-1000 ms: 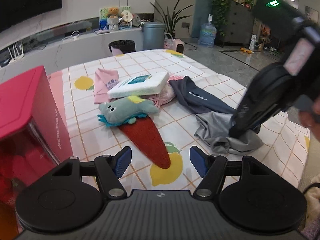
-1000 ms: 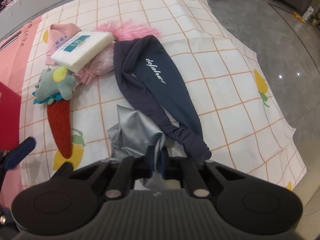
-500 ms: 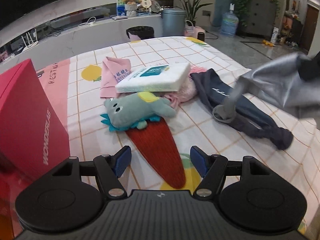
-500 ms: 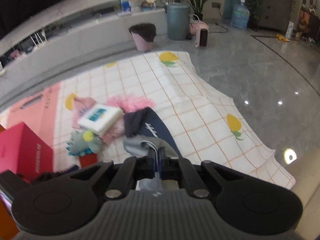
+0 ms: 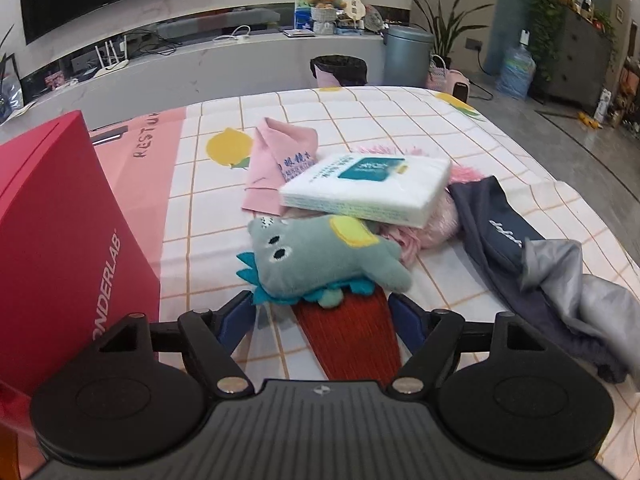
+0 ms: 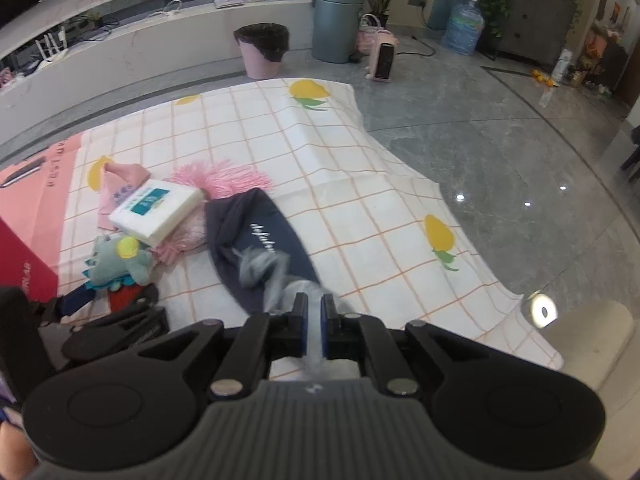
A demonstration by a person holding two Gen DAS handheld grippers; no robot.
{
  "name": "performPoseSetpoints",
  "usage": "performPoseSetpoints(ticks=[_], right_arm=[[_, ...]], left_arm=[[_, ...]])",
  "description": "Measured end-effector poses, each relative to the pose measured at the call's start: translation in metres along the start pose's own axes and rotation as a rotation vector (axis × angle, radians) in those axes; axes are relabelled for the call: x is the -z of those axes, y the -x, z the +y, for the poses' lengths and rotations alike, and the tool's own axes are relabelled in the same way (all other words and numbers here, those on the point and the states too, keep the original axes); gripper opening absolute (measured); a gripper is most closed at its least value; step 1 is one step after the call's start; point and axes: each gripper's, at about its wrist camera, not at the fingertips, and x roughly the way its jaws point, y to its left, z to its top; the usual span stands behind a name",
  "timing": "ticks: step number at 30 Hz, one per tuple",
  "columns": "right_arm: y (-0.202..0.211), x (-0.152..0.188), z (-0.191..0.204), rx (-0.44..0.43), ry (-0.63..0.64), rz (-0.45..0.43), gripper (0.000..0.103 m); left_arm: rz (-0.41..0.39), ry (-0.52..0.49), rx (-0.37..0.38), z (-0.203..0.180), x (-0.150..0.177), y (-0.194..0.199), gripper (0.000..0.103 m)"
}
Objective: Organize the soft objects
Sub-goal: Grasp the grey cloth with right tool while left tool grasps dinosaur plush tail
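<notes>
We hold our left gripper (image 5: 322,316) low over the table, its jaws opening wide, the blue pads (image 5: 404,318) standing either side of the red carrot-shaped plush (image 5: 352,332) without pressing on it. The grey-green stuffed animal (image 5: 316,258) lies across the top of that red plush, just ahead of our fingertips, with its teal spiky fringe close to the left pad. Behind it, a white tissue pack (image 5: 366,188) rests tilted on a fluffy pink item (image 5: 434,224) and overlaps a pink folded cloth (image 5: 276,156). A red box (image 5: 60,236) stands at the left edge of the checked lemon-print tablecloth (image 5: 360,120). To the right, a dark navy garment (image 5: 496,236) stretches toward us, and the silver-grey cloth (image 5: 568,280) hangs over its near end. Our right gripper (image 6: 314,330) is clamped tight on that silver-grey cloth (image 6: 276,272), a thin fold pinched between the pads, the rest trailing forward and blurred above the navy garment (image 6: 256,248). From this higher view we see the tissue pack (image 6: 156,210), the stuffed animal (image 6: 120,260) and the left gripper (image 6: 80,300) at the lower left, and the tablecloth (image 6: 360,208) draped over the table's far edge onto a grey floor (image 6: 500,120).
</notes>
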Motion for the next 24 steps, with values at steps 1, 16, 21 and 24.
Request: performPoseSetpoints(ticks=[1, 16, 21, 24], right_arm=[[0.000, 0.000, 0.000, -0.016, 0.000, 0.001, 0.003], [-0.026, -0.001, -0.026, -0.033, -0.104, 0.048, 0.042], [-0.039, 0.001, -0.055, -0.062, -0.238, 0.070, 0.053], [-0.053, 0.001, -0.058, -0.118, -0.284, 0.111, 0.060]], left_arm=[[0.000, -0.002, -0.001, 0.000, 0.000, 0.000, 0.089], [0.073, 0.132, 0.159, 0.026, 0.017, 0.036, 0.027], [0.096, 0.140, 0.207, 0.029, 0.027, 0.048, 0.027], [0.091, 0.135, 0.219, 0.030, 0.032, 0.050, 0.027]])
